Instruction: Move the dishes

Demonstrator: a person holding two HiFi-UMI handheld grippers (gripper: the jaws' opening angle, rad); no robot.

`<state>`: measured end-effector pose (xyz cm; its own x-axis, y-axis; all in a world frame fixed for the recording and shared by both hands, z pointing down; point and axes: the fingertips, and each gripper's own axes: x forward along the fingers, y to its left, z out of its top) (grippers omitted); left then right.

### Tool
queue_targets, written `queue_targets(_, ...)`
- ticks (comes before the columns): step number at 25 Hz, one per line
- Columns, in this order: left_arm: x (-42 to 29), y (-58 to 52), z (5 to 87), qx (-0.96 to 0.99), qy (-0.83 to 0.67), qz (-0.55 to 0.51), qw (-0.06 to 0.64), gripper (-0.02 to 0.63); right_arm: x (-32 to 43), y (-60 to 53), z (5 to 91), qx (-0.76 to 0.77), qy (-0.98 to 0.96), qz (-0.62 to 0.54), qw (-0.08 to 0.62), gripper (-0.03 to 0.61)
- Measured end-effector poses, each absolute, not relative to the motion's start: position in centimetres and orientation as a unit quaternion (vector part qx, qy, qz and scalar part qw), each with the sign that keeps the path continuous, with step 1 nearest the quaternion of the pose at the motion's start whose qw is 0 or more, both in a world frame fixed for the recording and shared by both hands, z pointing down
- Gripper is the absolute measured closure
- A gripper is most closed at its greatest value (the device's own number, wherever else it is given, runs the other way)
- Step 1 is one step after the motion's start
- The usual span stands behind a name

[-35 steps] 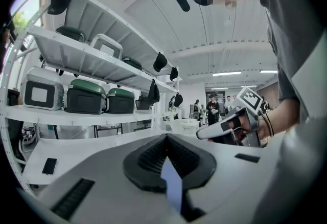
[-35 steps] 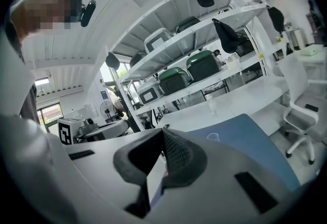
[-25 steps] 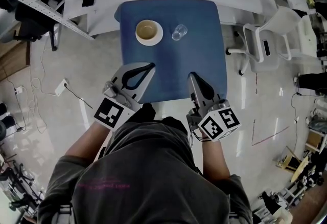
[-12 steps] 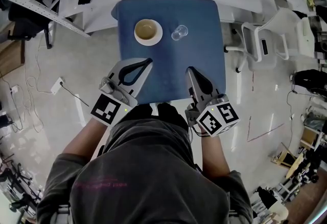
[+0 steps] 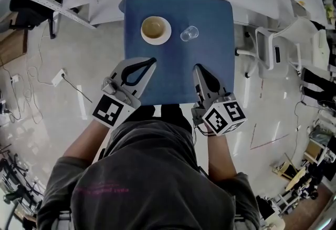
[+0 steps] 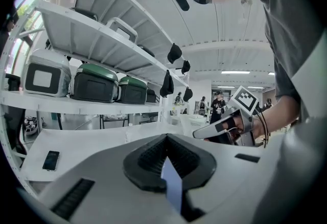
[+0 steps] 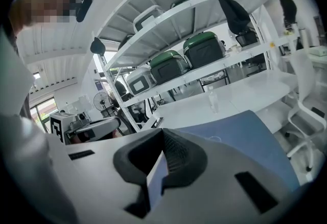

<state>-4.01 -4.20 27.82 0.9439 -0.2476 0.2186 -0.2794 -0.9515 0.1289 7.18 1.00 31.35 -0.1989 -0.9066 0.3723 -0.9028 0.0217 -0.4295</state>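
Blue table [image 5: 178,74] below me, bowl [image 5: 155,30] and glass [image 5: 189,33] side by side at its far end. My left gripper [image 5: 151,61] and right gripper [image 5: 197,68] hover over the near edge, jaws pressed together, empty. Approach step, I'd say; next, open and reach forward.

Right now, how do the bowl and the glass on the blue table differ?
The bowl is opaque white with a tan inside; the glass is clear. The bowl is wider than the glass. The bowl sits left of the glass. Both rest on the blue table.
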Motion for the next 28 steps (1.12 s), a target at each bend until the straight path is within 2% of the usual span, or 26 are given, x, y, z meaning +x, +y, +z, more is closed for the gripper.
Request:
queue_targets(14, 0.2, -4.9, 31.1, 0.964, -0.203, 0.134, 0.106, 0.612, 11.9, -2.5, 35.7, -0.576, 0.756, -0.306, -0.055, 0.575)
queue_targets(28, 1.3, -5.7, 33.6, 0.942, -0.270, 0.155, 0.126, 0.612, 13.9, -6.3, 41.0, -0.537, 0.780, -0.295, -0.131, 0.571)
